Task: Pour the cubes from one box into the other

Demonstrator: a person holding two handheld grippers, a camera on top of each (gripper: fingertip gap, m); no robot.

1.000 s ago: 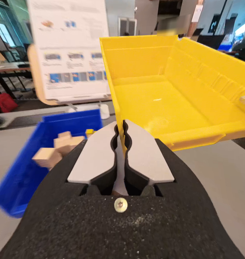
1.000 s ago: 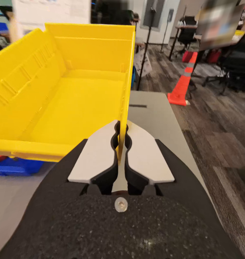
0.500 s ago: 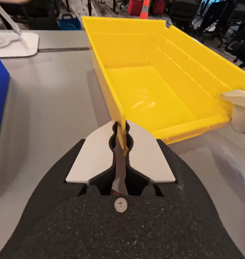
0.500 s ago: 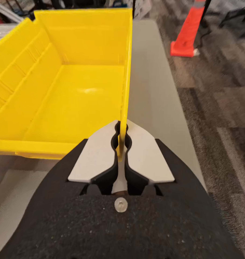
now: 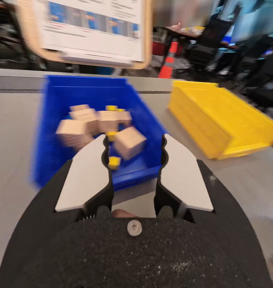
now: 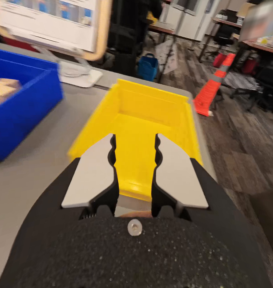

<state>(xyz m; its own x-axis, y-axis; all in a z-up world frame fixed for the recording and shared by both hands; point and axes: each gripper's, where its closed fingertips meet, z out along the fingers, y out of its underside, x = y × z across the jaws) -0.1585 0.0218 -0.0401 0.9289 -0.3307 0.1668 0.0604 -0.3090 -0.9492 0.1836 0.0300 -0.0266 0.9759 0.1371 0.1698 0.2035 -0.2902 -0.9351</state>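
The blue box stands on the grey table and holds several pale wooden cubes and small yellow cubes. The empty yellow box stands on the table to its right. My left gripper is open and holds nothing, above the near end of the blue box. In the right wrist view the yellow box lies ahead with nothing in it, and the blue box is at the left. My right gripper is open and holds nothing, over the yellow box's near end.
A framed instruction board on a white stand base is behind the boxes. An orange cone, chairs and tables stand on the wooden floor beyond. The table's right edge runs close beside the yellow box.
Both grippers were shut on the yellow box's side walls and lowered it to the table. Both have now opened, let go and pulled back; the left has swung toward the blue box.
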